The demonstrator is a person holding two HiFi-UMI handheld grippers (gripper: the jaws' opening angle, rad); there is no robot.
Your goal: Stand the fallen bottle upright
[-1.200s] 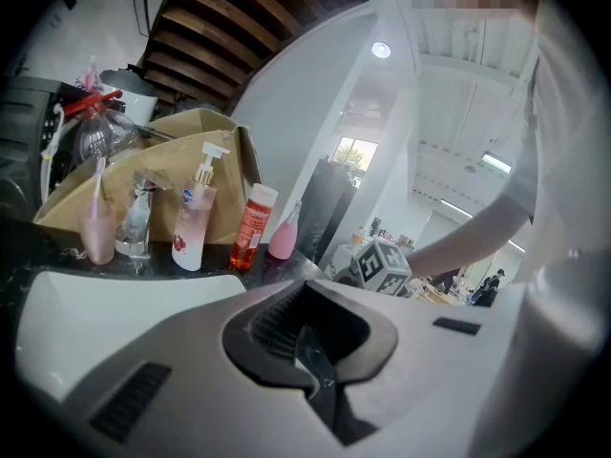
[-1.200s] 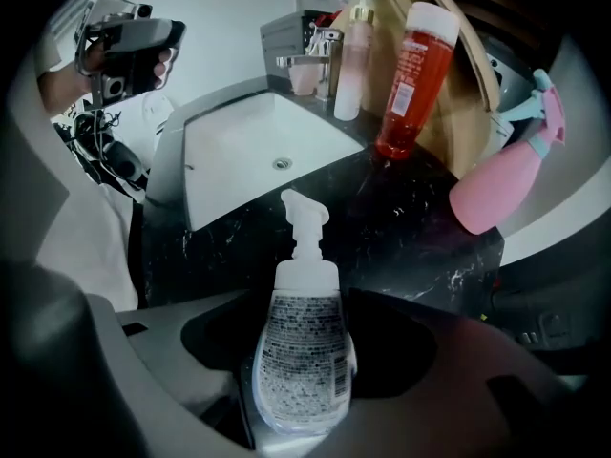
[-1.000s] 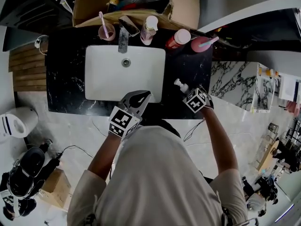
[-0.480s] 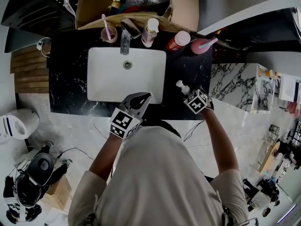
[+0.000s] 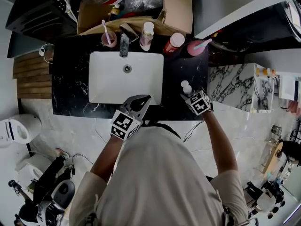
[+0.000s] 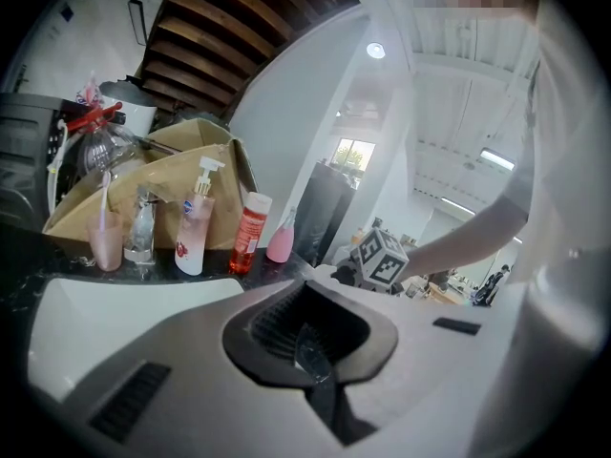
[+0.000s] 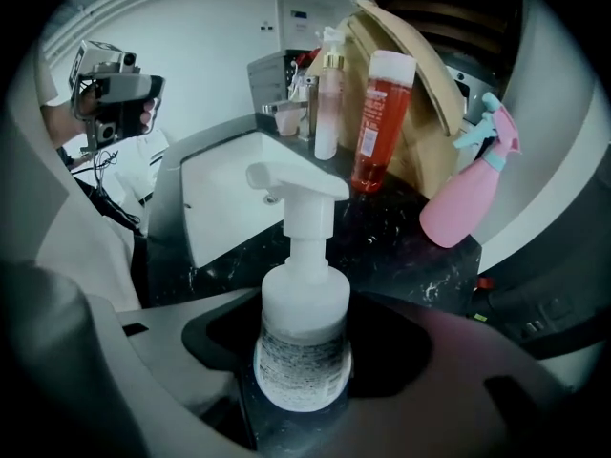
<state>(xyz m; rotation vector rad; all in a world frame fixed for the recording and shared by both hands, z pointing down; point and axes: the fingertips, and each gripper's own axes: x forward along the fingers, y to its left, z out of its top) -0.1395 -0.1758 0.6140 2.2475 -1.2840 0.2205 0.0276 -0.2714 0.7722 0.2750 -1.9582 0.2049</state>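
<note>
A small white pump bottle (image 5: 186, 88) stands close to upright on the black counter (image 5: 68, 81), right of the sink (image 5: 101, 81). My right gripper (image 5: 190, 94) is shut on its body. In the right gripper view the bottle (image 7: 304, 327) fills the gap between the jaws of the right gripper (image 7: 305, 382), pump head up, and its base is hidden. My left gripper (image 5: 144, 99) hovers at the sink's front edge. In the left gripper view the left gripper (image 6: 312, 354) has its jaws together with nothing held.
Along the back of the counter stand a pink cup with a toothbrush (image 5: 108, 38), the tap (image 5: 124, 44), a pale pump bottle (image 5: 146, 34), a red bottle (image 5: 172, 42) and a pink spray bottle (image 5: 196, 46). A cardboard box (image 5: 175, 7) sits behind them.
The right gripper has swung the pump bottle from leaning left toward upright, its pump head moving right. The left gripper has barely moved.
</note>
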